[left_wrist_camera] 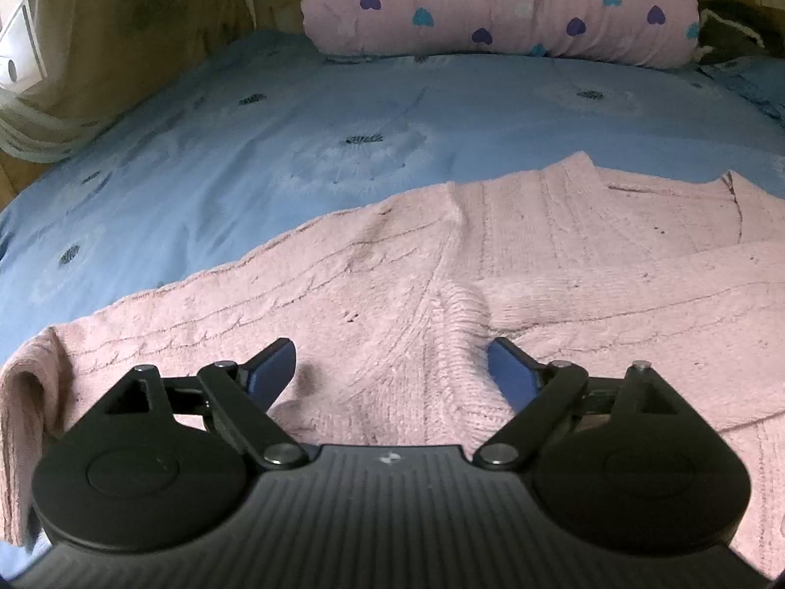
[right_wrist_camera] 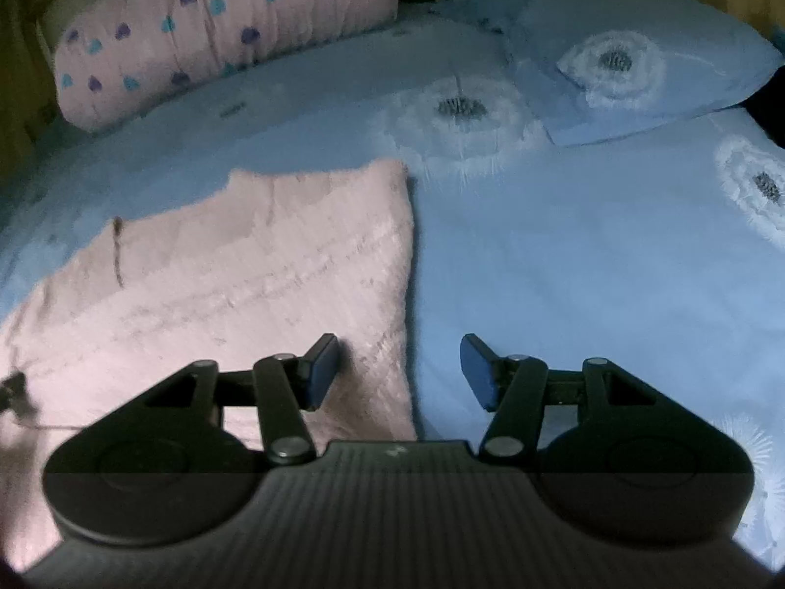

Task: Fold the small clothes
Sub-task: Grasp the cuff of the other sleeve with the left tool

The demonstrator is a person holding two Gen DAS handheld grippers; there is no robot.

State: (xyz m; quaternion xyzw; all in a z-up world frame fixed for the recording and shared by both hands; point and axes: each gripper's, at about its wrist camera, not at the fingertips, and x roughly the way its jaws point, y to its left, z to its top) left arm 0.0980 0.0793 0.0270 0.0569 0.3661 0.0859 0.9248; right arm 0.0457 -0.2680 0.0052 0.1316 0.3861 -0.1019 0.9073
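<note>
A small pink knitted sweater (left_wrist_camera: 417,265) lies flat on the blue bedspread (left_wrist_camera: 245,147), one sleeve folded across its body at the right. My left gripper (left_wrist_camera: 392,368) is open and empty, low over the sweater near the armpit of the left sleeve. In the right wrist view the sweater (right_wrist_camera: 221,270) fills the left half, its straight right edge running down the middle. My right gripper (right_wrist_camera: 400,368) is open and empty, straddling that edge: the left finger over the knit, the right finger over the bedspread (right_wrist_camera: 564,270).
A rolled pink quilt with heart print (left_wrist_camera: 490,5) lies along the far side of the bed. A blue pillow (right_wrist_camera: 628,49) sits at the back right. A wooden wall and a curtain (left_wrist_camera: 59,49) stand at the left.
</note>
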